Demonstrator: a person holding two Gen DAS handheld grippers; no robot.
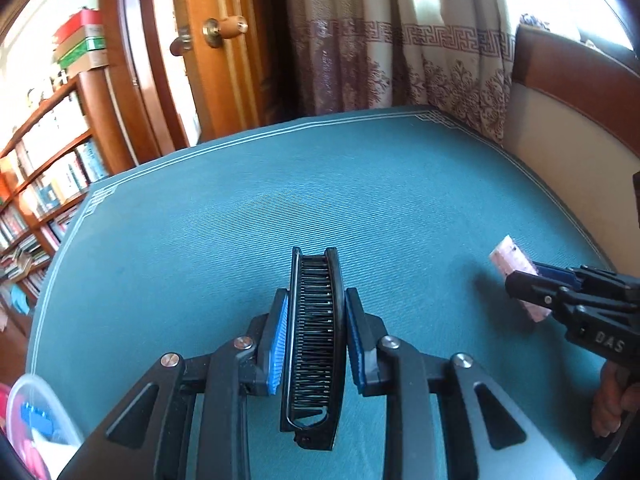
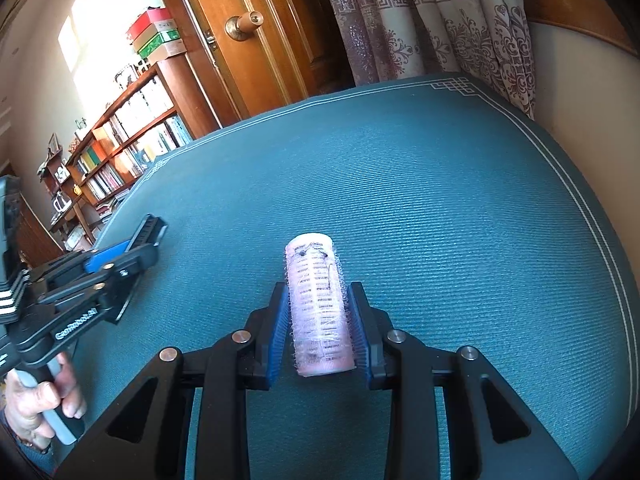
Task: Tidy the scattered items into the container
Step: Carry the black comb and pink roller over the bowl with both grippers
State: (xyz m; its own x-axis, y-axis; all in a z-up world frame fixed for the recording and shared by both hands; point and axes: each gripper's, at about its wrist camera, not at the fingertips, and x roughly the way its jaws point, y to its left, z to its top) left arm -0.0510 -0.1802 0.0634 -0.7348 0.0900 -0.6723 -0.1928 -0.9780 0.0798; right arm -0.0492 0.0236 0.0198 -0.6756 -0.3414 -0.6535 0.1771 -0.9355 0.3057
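Teal ribbed cloth with a pale line border is seen covering the desk in both wrist views. In the left wrist view, a black folding comb is pinched lengthwise between the blue pads of the left gripper, its teeth turned up towards the camera and its far end reaching out past the fingertips. Whether the comb touches the cloth cannot be told. At the lower left corner of that view, part of a clear plastic container is seen, with blue and pink items inside it. At the right edge, the right gripper is seen, closed on a pink hair roller.

In the right wrist view, the pink hair roller is clamped between the blue pads of the right gripper, lying along the fingers with its far end projecting beyond them, over the cloth. At the left of that view, the left gripper is seen holding the comb, and its handle is gripped by a hand. Behind the desk, a wooden door, a patterned curtain and a bookshelf are seen.
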